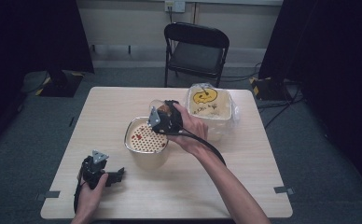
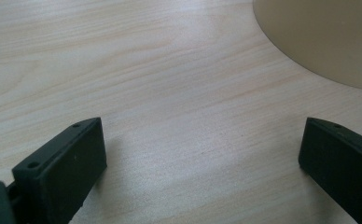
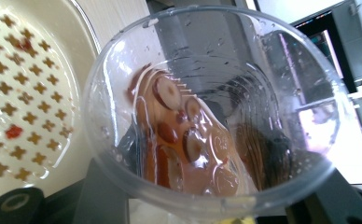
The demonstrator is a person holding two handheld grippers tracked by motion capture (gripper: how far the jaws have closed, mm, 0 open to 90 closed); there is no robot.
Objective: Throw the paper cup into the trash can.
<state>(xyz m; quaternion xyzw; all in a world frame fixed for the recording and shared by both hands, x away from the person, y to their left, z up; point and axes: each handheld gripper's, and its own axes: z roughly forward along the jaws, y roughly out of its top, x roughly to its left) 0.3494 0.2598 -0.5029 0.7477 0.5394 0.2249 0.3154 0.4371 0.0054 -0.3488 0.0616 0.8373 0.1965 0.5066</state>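
Note:
My right gripper (image 1: 164,115) is shut on a clear plastic cup (image 3: 207,107) and holds it tipped on its side over a cream bowl (image 1: 147,156). A perforated strainer insert (image 1: 144,137) sits in the bowl. Inside the cup are reddish fruit slices (image 3: 179,135) and some brownish liquid. A few red bits (image 3: 14,131) lie on the strainer (image 3: 20,93), which has star-shaped holes. My left gripper (image 1: 115,176) rests open on the table (image 1: 216,186) at the front left with nothing between its jaws. Beyond my left gripper (image 2: 202,154), the bowl's side (image 2: 323,37) is at the upper right.
A cream tub with a yellow smiley face (image 1: 210,108), wrapped in clear plastic, stands behind and to the right of the bowl. A black folding chair (image 1: 195,51) stands beyond the table's far edge. Dark curtains flank the room.

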